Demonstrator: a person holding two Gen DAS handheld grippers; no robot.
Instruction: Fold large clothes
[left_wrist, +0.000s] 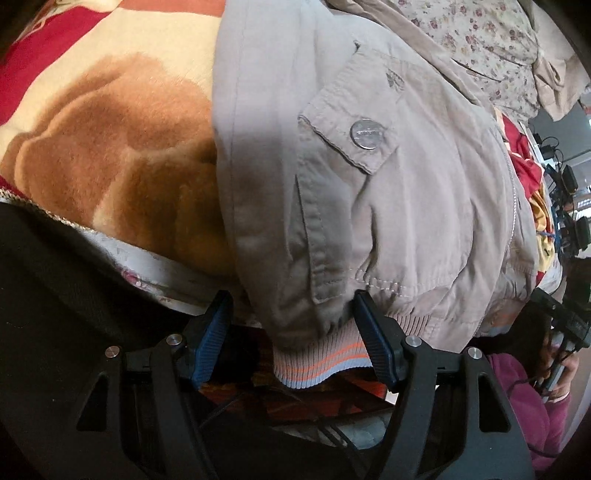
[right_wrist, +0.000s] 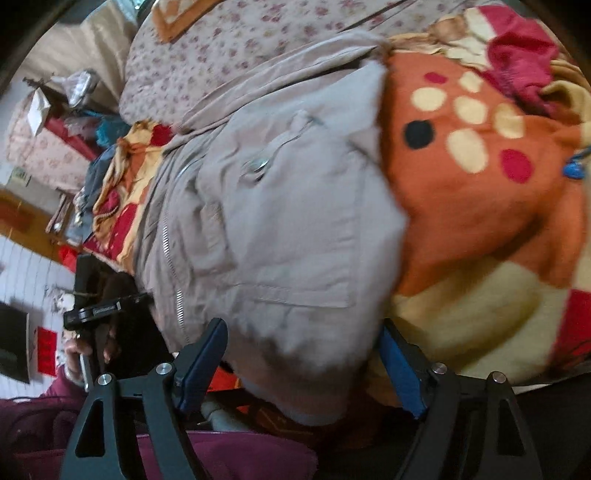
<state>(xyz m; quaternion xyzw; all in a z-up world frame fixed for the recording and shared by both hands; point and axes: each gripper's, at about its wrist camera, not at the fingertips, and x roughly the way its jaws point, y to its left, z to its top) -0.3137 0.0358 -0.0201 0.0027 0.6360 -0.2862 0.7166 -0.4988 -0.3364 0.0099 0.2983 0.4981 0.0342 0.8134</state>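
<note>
The beige jacket (left_wrist: 369, 192) lies spread on the patterned blanket (left_wrist: 110, 147), its ribbed hem (left_wrist: 317, 363) at the near edge. The left gripper (left_wrist: 295, 339) stands wide with that hem between its pads, unpinched; the right gripper (right_wrist: 306, 369) gapes wide around the hem's other corner. Closing shallow may catch only ribbing, so one corner may slip and skew the fold.

A plush orange, cream and red blanket (right_wrist: 480, 206) covers the bed, with white tiled floor (right_wrist: 26, 266) beside its edge.
</note>
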